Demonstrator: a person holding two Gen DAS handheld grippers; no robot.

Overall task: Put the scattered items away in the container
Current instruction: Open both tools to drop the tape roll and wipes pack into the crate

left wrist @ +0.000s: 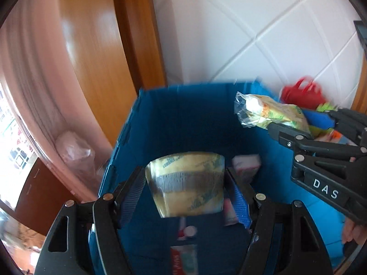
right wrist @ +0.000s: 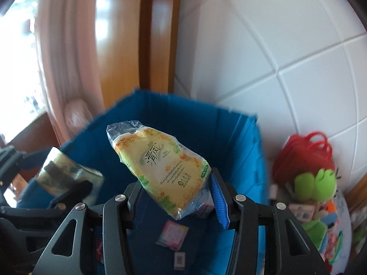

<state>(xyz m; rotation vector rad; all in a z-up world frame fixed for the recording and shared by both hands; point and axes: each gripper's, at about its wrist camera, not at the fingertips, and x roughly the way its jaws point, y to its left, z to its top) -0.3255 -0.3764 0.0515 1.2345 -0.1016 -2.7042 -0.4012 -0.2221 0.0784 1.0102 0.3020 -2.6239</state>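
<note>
A deep blue box [left wrist: 183, 119] stands open below both grippers. Over its near side my left gripper [left wrist: 185, 194] is shut on a yellowish roll of packing tape [left wrist: 187, 181], one pad pressed to each side. From the right, my right gripper [left wrist: 298, 126] reaches over the box's edge, shut on a yellow tissue pack [left wrist: 270, 112]. The right wrist view has that tissue pack [right wrist: 160, 169] tilted between the pads of the right gripper [right wrist: 176, 204], above the blue box [right wrist: 206, 133]. At far left there the tape roll [right wrist: 66, 174] shows, blurred. Small pink packets [right wrist: 172, 235] and a tube [left wrist: 183, 252] lie on the box floor.
A white tiled wall [right wrist: 275, 57] rises behind the box, with a wooden door frame [left wrist: 137, 34] and a pink curtain [left wrist: 29, 68] to its left. Right of the box sit a red bag [right wrist: 305, 153], a green plush toy [right wrist: 314, 184] and other colourful things.
</note>
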